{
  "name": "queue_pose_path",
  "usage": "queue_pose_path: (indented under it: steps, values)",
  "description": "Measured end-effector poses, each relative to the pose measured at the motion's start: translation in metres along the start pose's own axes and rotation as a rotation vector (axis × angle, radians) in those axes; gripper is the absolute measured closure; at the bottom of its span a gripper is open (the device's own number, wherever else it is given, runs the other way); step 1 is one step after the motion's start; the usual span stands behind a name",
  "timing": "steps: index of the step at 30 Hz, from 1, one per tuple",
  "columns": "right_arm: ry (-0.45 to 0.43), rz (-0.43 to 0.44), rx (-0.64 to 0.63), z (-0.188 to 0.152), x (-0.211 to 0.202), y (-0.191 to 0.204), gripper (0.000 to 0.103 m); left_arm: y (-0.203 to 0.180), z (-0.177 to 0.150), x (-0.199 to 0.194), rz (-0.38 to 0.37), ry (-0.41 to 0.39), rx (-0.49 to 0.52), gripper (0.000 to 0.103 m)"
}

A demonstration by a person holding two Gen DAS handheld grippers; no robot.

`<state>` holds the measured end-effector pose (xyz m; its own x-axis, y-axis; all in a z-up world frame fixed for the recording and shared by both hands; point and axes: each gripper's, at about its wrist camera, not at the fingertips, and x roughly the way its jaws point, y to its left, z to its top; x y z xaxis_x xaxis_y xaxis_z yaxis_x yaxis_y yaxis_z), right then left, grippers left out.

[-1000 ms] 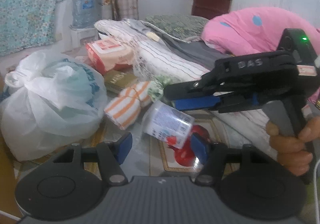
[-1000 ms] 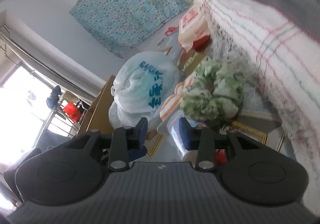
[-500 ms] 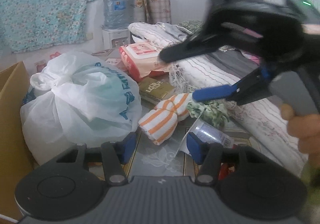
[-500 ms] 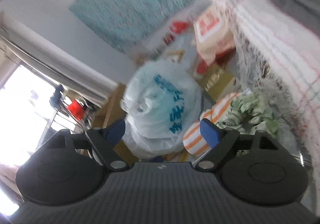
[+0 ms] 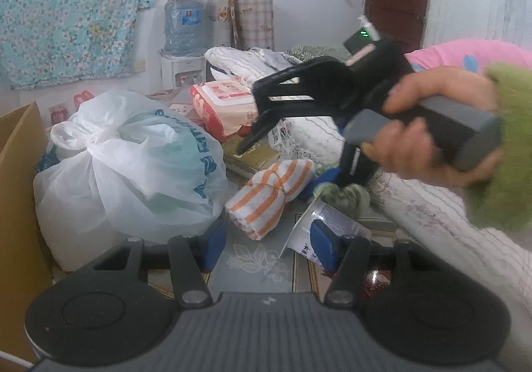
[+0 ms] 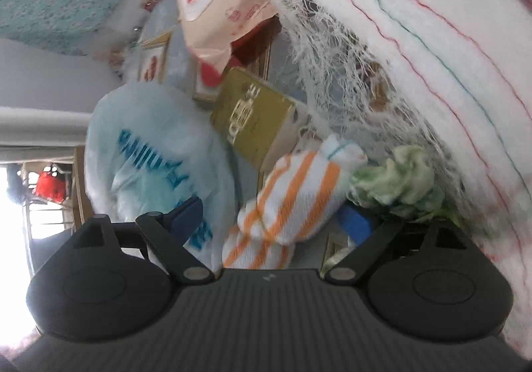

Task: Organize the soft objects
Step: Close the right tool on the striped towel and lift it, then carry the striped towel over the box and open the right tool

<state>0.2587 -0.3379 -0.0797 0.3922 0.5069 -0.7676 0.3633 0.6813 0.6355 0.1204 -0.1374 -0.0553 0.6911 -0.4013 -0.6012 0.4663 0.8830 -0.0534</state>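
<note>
Right gripper [image 6: 271, 217] jaws just opening, one orange-striped towel bundle [image 6: 292, 202] between (contact unclear, blurred). Left gripper [image 5: 267, 244] unclenched, empty. One green cloth [image 6: 399, 182].

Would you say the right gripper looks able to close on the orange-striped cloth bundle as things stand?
Probably yes. The right gripper stands open with the orange-striped bundle between its blue pads and nothing lying over it. The green cloth and the plastic bag crowd either side, so they might get pinched too.
</note>
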Motion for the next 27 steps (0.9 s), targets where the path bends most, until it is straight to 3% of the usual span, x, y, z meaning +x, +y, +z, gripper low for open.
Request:
queue_pose_path:
  steps: [3, 4, 5, 6, 16, 23, 25, 27]
  values:
    - [-0.064, -0.023, -0.052, -0.007, 0.000, 0.008, 0.021, 0.001, 0.000, -0.002, -0.004, -0.007, -0.001, 0.045]
    - [-0.079, -0.029, -0.066, -0.009, -0.001, 0.008, 0.034, 0.002, 0.000, -0.003, -0.008, -0.010, -0.002, 0.045]
    - [-0.088, -0.030, -0.076, -0.012, -0.001, 0.007, 0.055, 0.002, 0.000, -0.003, -0.012, -0.012, -0.002, 0.044]
    - [-0.086, -0.015, -0.074, -0.013, 0.000, 0.004, 0.062, 0.002, 0.000, -0.004, -0.015, -0.012, -0.001, 0.042]
    - [-0.280, 0.153, -0.222, -0.051, -0.048, -0.001, 0.065, -0.011, 0.009, -0.010, -0.003, -0.073, 0.042, 0.029]
    - [-0.261, 0.235, -0.416, -0.097, -0.076, 0.007, 0.065, -0.029, 0.017, -0.011, 0.030, -0.097, 0.137, 0.029]
    - [-0.249, 0.255, -0.445, -0.105, -0.081, 0.010, 0.065, -0.034, 0.016, -0.012, 0.035, -0.091, 0.158, 0.031]
    - [-0.238, 0.277, -0.470, -0.117, -0.087, 0.011, 0.065, -0.038, 0.016, -0.018, 0.038, -0.092, 0.168, 0.041]
